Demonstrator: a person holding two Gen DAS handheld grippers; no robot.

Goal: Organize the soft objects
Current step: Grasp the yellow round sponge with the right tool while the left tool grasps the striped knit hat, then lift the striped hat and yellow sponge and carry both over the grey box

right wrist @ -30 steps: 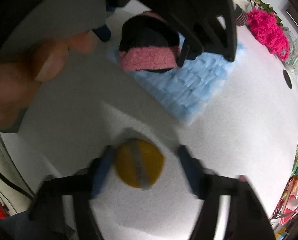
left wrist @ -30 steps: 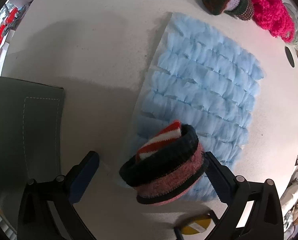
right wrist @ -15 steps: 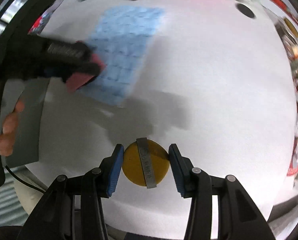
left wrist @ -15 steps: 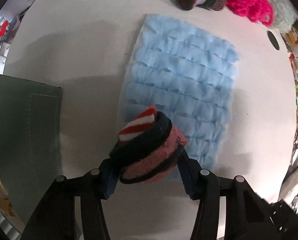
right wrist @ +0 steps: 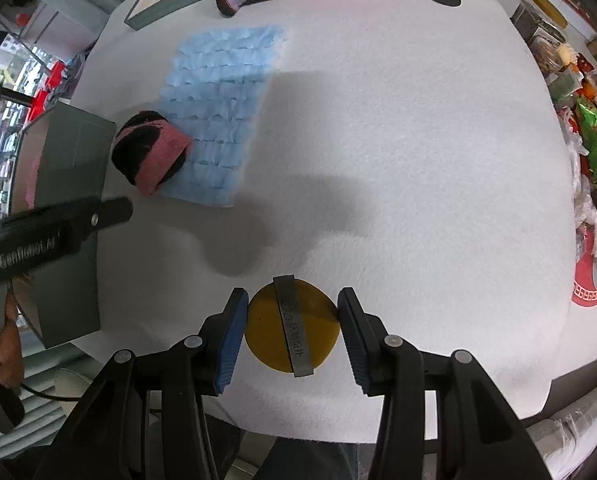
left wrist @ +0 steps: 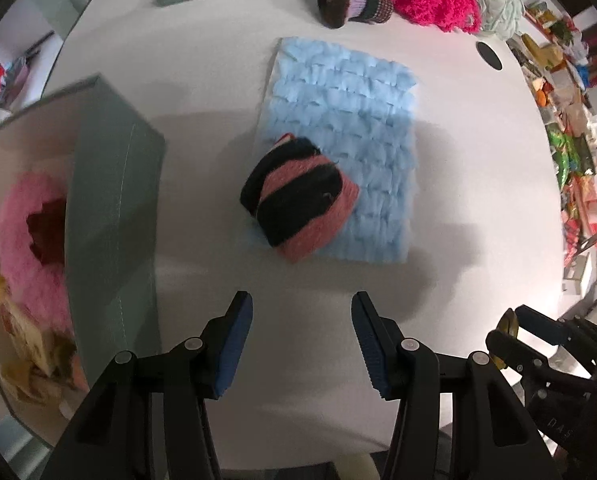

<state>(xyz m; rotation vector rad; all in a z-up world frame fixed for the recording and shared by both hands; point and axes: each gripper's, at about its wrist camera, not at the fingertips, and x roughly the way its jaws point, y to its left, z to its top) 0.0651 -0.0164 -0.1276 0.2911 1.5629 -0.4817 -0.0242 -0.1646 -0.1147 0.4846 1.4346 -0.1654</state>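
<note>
Sock roll: pink-black striped, on blue mat | left tool: spread, empty | right tool: pinching yellow disc

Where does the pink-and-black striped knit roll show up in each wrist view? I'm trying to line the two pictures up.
Left wrist: the knit roll lies just above picture centre, on the lower left corner of the blue fluffy mat.
Right wrist: the knit roll is at middle left, on the mat's lower left edge.
Shared landmark: the blue fluffy mat.
</note>
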